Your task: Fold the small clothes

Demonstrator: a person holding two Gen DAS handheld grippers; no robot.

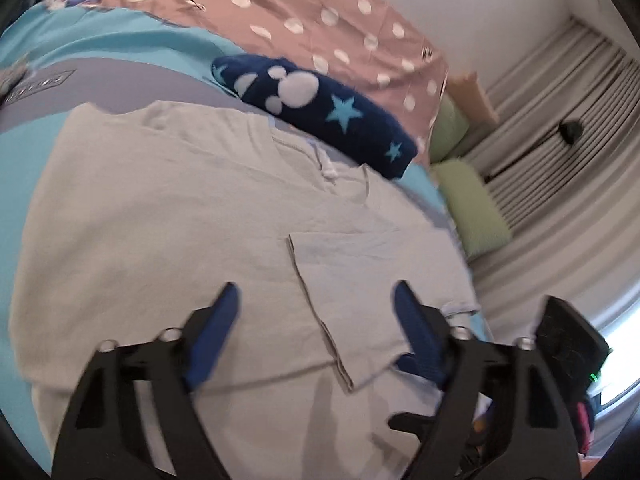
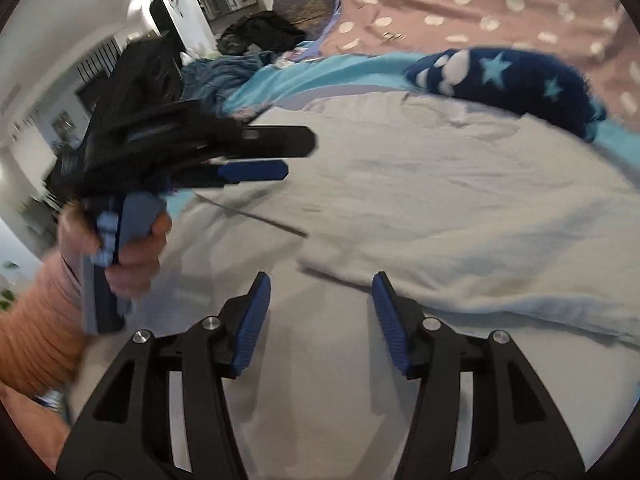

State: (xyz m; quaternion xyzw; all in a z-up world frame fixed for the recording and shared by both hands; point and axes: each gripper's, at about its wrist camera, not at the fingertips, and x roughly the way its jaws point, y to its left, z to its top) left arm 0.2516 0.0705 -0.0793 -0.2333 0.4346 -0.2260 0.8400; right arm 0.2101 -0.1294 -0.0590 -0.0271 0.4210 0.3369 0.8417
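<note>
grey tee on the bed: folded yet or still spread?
Partly folded: the grey tee lies spread on the bed, with one sleeve flipped inward over its body.

I note a turquoise cover (image 1: 120, 36) on the bed, a pink dotted sheet (image 1: 320, 12) beyond it and a navy starred blanket (image 1: 320, 108) between them (rolled or bunched). Two green cushions (image 1: 472, 208) sit beside grey curtains (image 1: 560, 120).

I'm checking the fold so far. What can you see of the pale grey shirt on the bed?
The pale grey shirt looks like soft, lightly creased cotton, spread flat on the turquoise bedcover. Its neckline points toward the navy star-patterned item, and one sleeve is folded inward over the body. Neither gripper's jaws hold it.
</note>
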